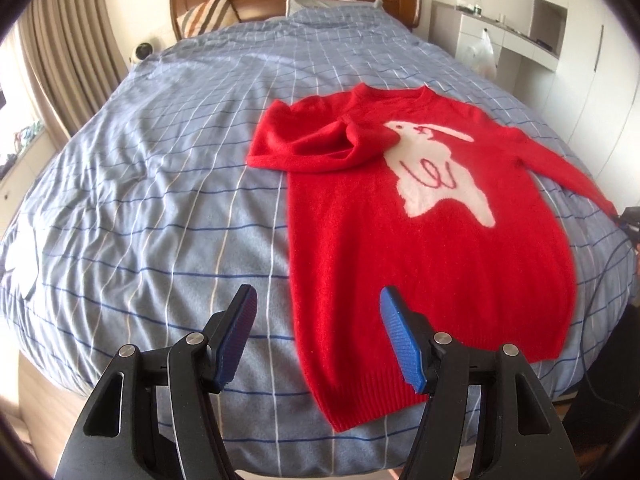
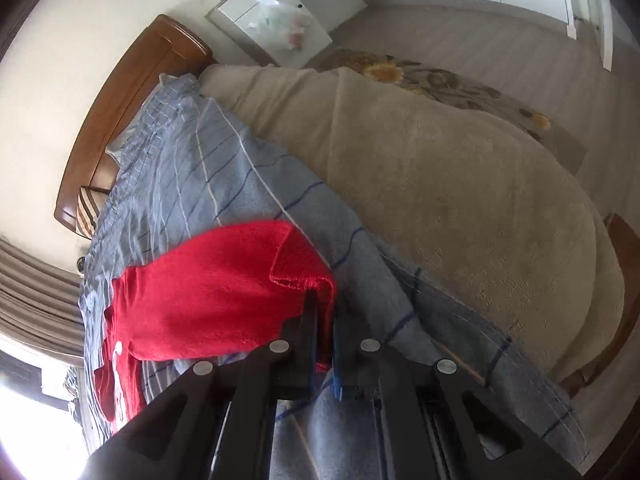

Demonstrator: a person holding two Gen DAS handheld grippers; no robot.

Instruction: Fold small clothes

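Gripping the right sleeve cuff (image 2: 298, 264) of the red sweater (image 1: 432, 248) lying on the bed (image 1: 160, 184), the right gripper (image 2: 326, 320) should carry it flat across the chest (no bunching); the left gripper (image 1: 318, 300) hovers open-fingered.

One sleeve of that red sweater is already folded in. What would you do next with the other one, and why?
Probably carry the right sleeve across the chest. The right gripper is shut on its cuff, while the left sleeve already lies folded over the red sweater on the bed. The left gripper is open above the hem, holding nothing.
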